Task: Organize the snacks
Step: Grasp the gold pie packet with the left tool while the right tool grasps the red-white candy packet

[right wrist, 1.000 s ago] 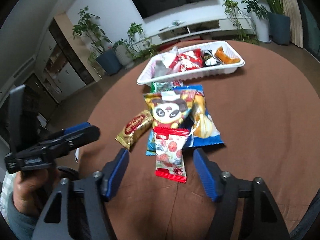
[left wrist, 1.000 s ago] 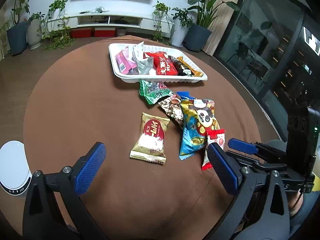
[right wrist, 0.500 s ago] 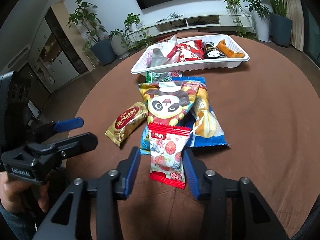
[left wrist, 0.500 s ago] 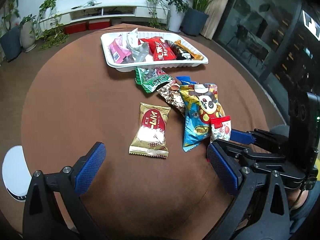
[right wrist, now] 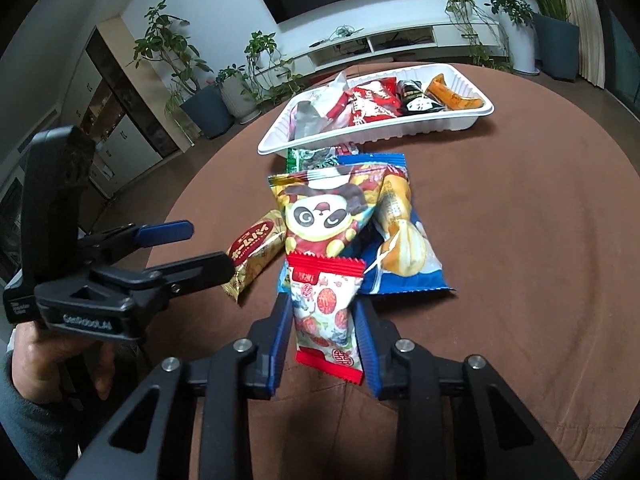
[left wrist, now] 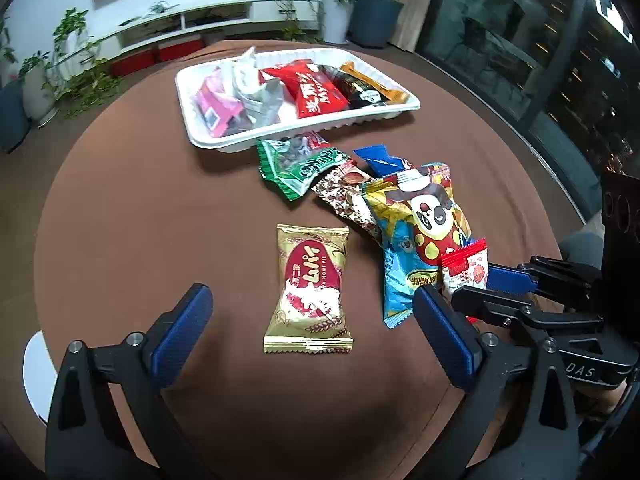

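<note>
My right gripper is shut on a small red-and-white snack packet, also seen in the left wrist view. My left gripper is open, straddling a gold-and-red pie packet on the brown round table. A panda bag, a blue bag, a green packet and a brown nut packet lie in a pile. A white tray at the far side holds several snacks.
A white round object sits at the table's left edge. The right gripper's body is close beside my left gripper's right finger. Potted plants and a TV cabinet stand beyond the table.
My right gripper's fingers closed from wide open onto the red-and-white packet. My left gripper moved forward a little toward the gold packet and stayed open.
</note>
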A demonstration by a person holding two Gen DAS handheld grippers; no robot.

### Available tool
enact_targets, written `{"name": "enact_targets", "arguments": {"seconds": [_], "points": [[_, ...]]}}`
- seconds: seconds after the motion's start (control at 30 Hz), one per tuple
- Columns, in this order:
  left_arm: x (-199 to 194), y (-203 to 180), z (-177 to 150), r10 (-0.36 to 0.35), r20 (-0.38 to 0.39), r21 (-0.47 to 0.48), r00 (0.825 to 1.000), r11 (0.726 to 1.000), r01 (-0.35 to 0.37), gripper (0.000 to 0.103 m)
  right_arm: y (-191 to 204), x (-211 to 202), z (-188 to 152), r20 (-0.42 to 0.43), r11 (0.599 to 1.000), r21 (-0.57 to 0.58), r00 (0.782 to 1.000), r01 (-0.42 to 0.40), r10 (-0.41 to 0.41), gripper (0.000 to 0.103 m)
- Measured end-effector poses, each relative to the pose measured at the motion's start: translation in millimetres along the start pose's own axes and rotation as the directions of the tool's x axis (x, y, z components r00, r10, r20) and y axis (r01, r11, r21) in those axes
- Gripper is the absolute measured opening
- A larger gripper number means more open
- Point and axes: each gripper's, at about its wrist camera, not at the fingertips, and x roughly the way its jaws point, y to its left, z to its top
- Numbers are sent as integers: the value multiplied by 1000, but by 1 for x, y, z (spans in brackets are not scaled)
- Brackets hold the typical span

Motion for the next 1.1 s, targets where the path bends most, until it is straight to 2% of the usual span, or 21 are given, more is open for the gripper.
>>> {"name": "enact_targets", "arguments": {"seconds": [0.07,0.13,0.2,0.4,0.5,0.6,0.63,0.73,0.87,1.1], "points": [[7,2,2,-8,-29,16,1000,1000,8,83,-1,1,0,-2,1000,5,1000,-7,7,35],[13,4,4,-38,-53,16,998,999,39,59,-2,2,0,-3,1000,6,1000,-12,12,35],[19,7,6,-61,-69,9,996,998,62,53,-2,3,-1,-5,1000,10,1000,-17,18,35],[38,7,11,-37,-142,52,989,998,45,53,-5,5,-2,-17,1000,12,999,-28,28,33],[40,8,13,-29,-140,53,990,998,36,50,-5,7,-1,-20,999,14,999,-33,33,32],[44,9,17,-23,-143,45,989,999,30,41,-6,8,-1,-23,999,21,999,-40,41,32],[44,7,18,-16,-141,50,990,998,24,33,-6,8,-1,-23,999,22,999,-42,42,32],[44,2,17,7,-139,67,990,998,3,30,-7,8,-2,-23,999,24,999,-46,47,31],[41,-6,14,24,-127,88,992,996,-13,29,-12,6,-2,-24,997,44,998,-58,60,29],[37,-10,6,8,-111,70,994,998,0,29,-19,5,-4,-35,994,69,996,-82,85,26]]}}
